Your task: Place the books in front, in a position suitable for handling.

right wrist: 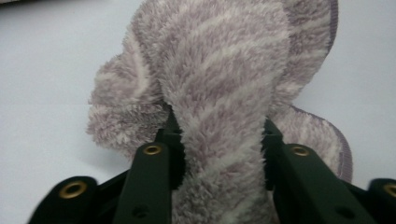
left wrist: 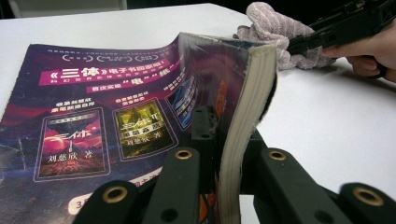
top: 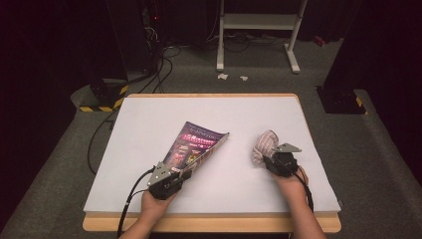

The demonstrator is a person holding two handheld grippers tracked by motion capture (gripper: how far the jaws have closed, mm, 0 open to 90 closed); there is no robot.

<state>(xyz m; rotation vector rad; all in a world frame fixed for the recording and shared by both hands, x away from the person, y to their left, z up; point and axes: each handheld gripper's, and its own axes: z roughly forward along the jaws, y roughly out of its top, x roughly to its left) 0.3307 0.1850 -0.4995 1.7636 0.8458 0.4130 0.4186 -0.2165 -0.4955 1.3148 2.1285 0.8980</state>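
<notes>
A paperback book (top: 196, 147) with a purple cover lies tilted on the white table (top: 149, 119), its near corner lifted. My left gripper (top: 175, 175) is shut on that corner; in the left gripper view the book's page edge (left wrist: 243, 121) runs between the black jaws of the left gripper (left wrist: 226, 140). A fluffy pink-and-white cloth (top: 263, 145) is bunched at the right. My right gripper (top: 271, 160) holds its near end. In the right gripper view the cloth (right wrist: 219, 84) stands up between the pads of the right gripper (right wrist: 219, 140), which press on both sides.
The table's wooden front edge (top: 209, 223) runs just below both hands. A white metal stand (top: 259, 25) and cables (top: 159, 64) sit on the grey floor behind the table. Black posts with yellow-striped bases (top: 102, 97) flank the far corners.
</notes>
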